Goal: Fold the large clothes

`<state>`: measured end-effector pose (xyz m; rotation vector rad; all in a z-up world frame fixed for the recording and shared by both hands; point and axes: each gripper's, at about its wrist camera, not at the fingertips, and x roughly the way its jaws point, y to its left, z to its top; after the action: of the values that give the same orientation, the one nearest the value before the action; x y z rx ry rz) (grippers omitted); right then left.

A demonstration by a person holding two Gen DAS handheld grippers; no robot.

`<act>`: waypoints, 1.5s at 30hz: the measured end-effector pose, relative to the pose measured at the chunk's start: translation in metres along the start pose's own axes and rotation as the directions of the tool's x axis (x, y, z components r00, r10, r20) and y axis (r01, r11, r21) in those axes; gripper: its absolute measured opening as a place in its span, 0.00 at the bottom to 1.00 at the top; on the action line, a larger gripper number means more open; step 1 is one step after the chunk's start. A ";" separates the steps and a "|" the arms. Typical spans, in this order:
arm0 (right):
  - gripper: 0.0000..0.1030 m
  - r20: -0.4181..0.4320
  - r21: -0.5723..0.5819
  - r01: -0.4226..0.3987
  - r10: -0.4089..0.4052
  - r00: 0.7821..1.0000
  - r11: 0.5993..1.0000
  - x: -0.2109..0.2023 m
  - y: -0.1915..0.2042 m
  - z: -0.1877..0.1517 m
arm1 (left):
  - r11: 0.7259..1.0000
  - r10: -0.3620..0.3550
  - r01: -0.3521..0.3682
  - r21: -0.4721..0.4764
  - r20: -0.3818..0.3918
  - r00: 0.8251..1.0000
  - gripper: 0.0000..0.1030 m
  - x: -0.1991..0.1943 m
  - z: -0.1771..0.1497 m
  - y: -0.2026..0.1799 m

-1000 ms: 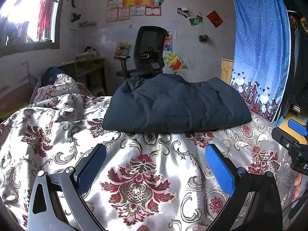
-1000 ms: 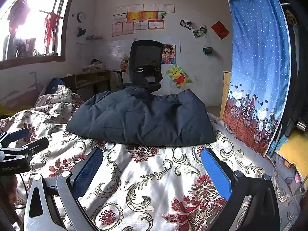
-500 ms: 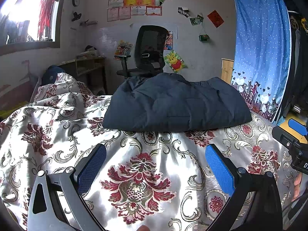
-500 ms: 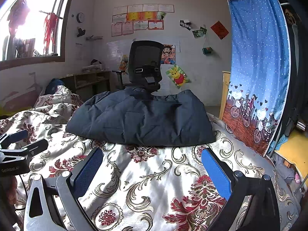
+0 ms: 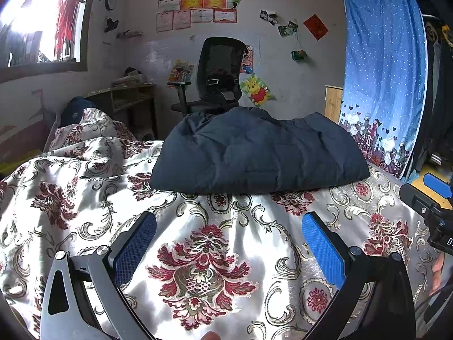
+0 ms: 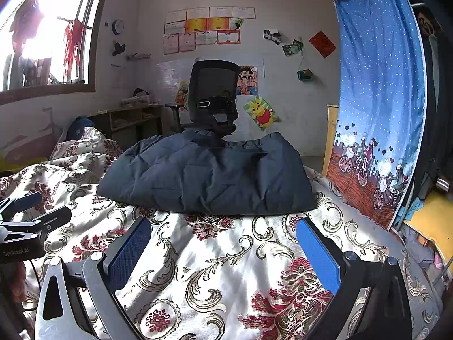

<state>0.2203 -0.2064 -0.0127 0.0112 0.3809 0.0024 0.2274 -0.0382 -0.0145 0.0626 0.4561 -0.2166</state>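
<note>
Dark padded jacket (image 5: 254, 153) lies folded in a mound on the flowered bedspread (image 5: 203, 255), filling the middle of the left wrist view. Left tool (image 5: 229, 243) sits at the bottom of the frame, blue pads spread wide and empty, well short of the jacket's near edge. Right tool (image 5: 430, 198) pokes in at the right edge.

From the right wrist, the jacket (image 6: 209, 175) again sits centre frame, above the right tool (image 6: 223, 243), whose pads stand wide apart over bare bedspread (image 6: 215, 269). Left tool (image 6: 25, 212) shows at the left edge; its spread is unclear here.
</note>
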 end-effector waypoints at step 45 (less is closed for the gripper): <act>1.00 -0.001 0.001 0.000 0.000 1.000 1.000 0.000 0.000 0.000 | 0.999 -0.031 0.032 0.018 -0.047 0.998 0.98 0.005 -0.006 0.001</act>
<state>0.2203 -0.2061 -0.0128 0.0118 0.3823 0.0020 0.2291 -0.0375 -0.0216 0.0788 0.5023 -0.2506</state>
